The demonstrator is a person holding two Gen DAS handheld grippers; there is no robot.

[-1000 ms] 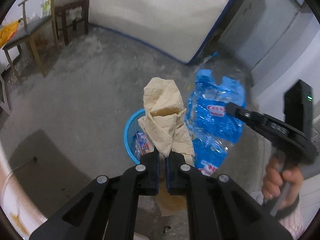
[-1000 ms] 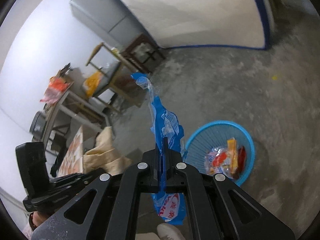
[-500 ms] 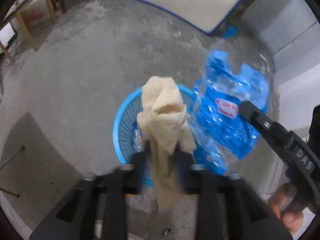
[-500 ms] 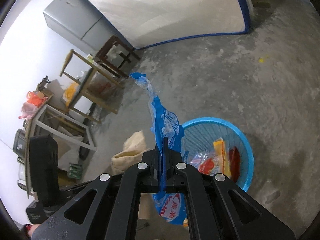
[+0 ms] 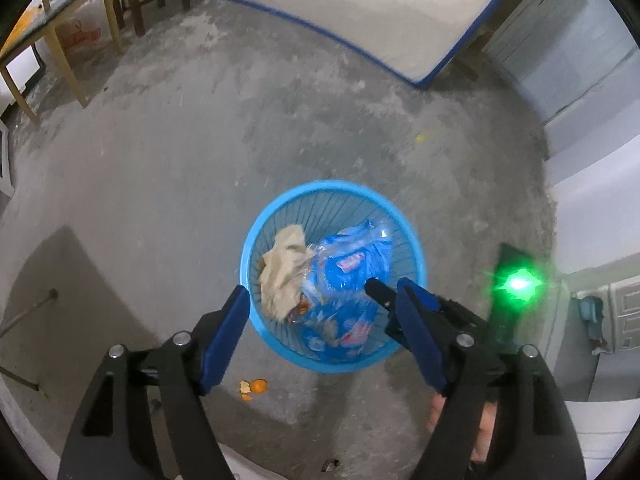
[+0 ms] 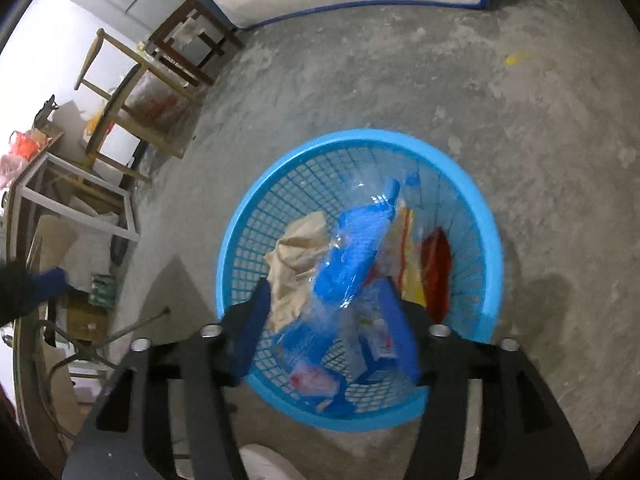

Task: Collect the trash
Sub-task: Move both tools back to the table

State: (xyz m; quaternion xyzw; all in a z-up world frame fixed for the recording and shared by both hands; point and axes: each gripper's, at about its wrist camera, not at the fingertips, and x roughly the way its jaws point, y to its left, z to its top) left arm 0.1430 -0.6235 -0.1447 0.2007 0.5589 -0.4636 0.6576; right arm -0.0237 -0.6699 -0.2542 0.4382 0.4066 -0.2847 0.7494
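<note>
A blue plastic mesh basket (image 5: 256, 236) stands on the concrete floor; it also shows in the right wrist view (image 6: 486, 220). In it lie a crumpled beige paper bag (image 5: 282, 272) (image 6: 298, 256) and a blue and clear plastic wrapper (image 5: 348, 264) (image 6: 356, 256), on top of red and yellow wrappers (image 6: 436, 268). My left gripper (image 5: 322, 300) is open and empty above the basket's near rim. My right gripper (image 6: 324, 292) is open and empty above the basket; it also shows in the left wrist view (image 5: 380, 288).
Orange peel (image 5: 254, 388) lies on the floor by the basket. Wooden chairs and tables (image 6: 132, 92) stand at the left. A white mattress with blue edging (image 5: 360, 12) leans at the back. A yellow scrap (image 5: 419, 139) lies on the floor beyond the basket.
Both grippers have opened. The beige paper bag and the blue wrapper have dropped from them into the basket. Both views have tilted down over the basket.
</note>
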